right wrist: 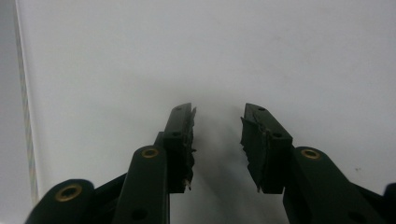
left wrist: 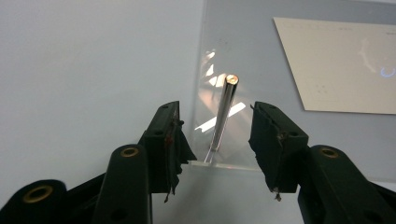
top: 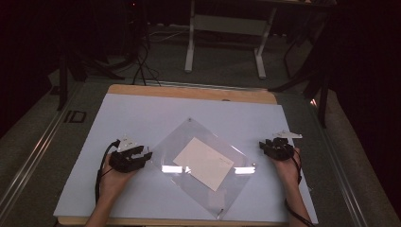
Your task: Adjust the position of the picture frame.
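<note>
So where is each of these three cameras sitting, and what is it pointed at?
High view: above the person's side, looking forward and down at the white table; both forearms, left gripper, right gripper.
Left gripper view: rides the left gripper, open jaws flanking a metal pin on the clear sheet's corner.
Right gripper view: rides the right gripper, open jaws over bare table.
Shared: clear sheet and cream card, in the high and left gripper views.
</note>
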The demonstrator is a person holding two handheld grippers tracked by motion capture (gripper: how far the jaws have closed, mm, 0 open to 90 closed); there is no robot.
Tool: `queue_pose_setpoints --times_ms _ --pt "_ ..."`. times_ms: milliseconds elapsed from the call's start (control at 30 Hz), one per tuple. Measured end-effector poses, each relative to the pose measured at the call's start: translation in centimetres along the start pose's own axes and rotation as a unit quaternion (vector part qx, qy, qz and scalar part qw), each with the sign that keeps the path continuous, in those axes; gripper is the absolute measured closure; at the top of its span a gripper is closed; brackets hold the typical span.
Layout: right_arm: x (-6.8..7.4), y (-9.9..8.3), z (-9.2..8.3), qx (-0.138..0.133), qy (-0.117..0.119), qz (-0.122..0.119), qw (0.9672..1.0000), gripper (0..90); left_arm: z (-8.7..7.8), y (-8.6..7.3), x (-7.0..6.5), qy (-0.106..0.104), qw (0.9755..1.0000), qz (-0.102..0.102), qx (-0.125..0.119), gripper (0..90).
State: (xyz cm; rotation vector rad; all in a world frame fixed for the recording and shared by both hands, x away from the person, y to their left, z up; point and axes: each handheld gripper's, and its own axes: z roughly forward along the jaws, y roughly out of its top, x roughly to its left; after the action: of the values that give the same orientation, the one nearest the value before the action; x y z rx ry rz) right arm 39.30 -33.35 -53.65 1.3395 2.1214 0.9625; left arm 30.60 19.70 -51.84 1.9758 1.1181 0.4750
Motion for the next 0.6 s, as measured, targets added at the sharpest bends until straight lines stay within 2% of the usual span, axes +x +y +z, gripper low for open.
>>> queue_pose_setpoints --times_ms 167,600 --pt "0.1 0.0 0.0 0.0 0.005 -0.002 1.0 63.2 0.9 0.4 -0.1 0.002 1.0 0.004 0.006 57.3" --pt "0.2 -0.1 -0.1 0.0 0.007 -0.008 0.9999 63.2 1.9 0.4 -0.1 0.007 0.9998 0.015 0.012 65.2"
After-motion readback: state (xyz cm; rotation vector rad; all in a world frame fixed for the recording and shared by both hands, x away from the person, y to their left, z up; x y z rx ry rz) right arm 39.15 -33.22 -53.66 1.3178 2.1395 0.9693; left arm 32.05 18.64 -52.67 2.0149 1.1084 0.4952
